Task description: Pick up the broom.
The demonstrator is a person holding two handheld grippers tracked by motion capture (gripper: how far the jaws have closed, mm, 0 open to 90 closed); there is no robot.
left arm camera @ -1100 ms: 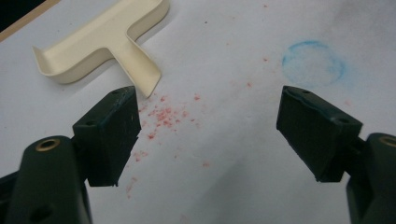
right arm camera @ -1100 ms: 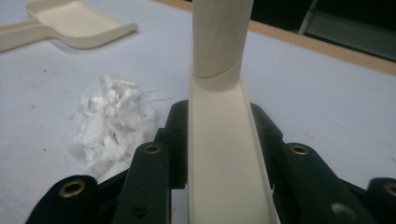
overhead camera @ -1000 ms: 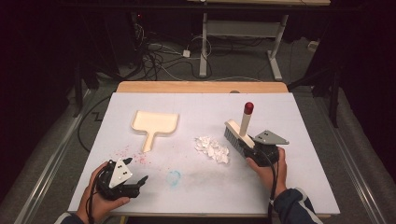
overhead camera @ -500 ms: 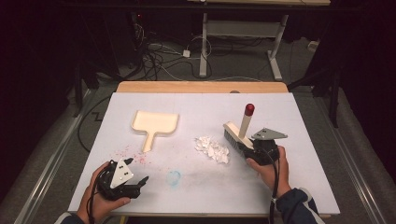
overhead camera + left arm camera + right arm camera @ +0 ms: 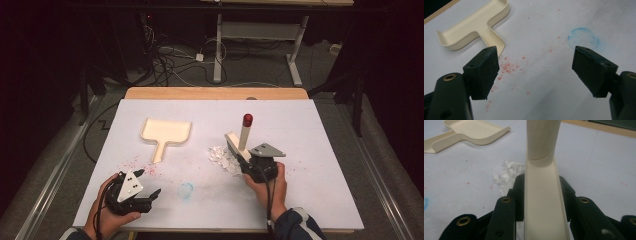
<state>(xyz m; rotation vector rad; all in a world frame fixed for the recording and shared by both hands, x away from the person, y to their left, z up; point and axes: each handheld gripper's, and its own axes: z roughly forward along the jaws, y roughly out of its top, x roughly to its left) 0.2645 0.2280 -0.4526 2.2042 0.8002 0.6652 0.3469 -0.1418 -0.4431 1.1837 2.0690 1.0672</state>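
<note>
White table (image 5: 320,150), wide and mostly bare; work sits in its near half. Cream dustpan (image 5: 165,134) lies flat left of centre, handle toward the person, mouth facing away. It is well apart from the scraps, so the pile would have to travel to it or the pan be brought over.

Brush (image 5: 239,145): cream body, upright handle with a red tip, bristle end down at the right edge of the white paper scraps (image 5: 222,157). Held like this, I judge, so the bristles can push the pile leftward toward the pan.

Right gripper (image 5: 541,192) has its jaws nearly closed, clamped on either side of the brush body; hand low behind it, forearm coming in from the near edge, gripper aimed forward and slightly left.

Left gripper (image 5: 535,72) rests near the front left corner with jaws spread wide and nothing between them (idle, likely waiting to take the pan's handle). It looks across a scatter of red crumbs (image 5: 507,68) toward the dustpan handle; a faint blue ring mark (image 5: 583,38) lies to its right.
</note>
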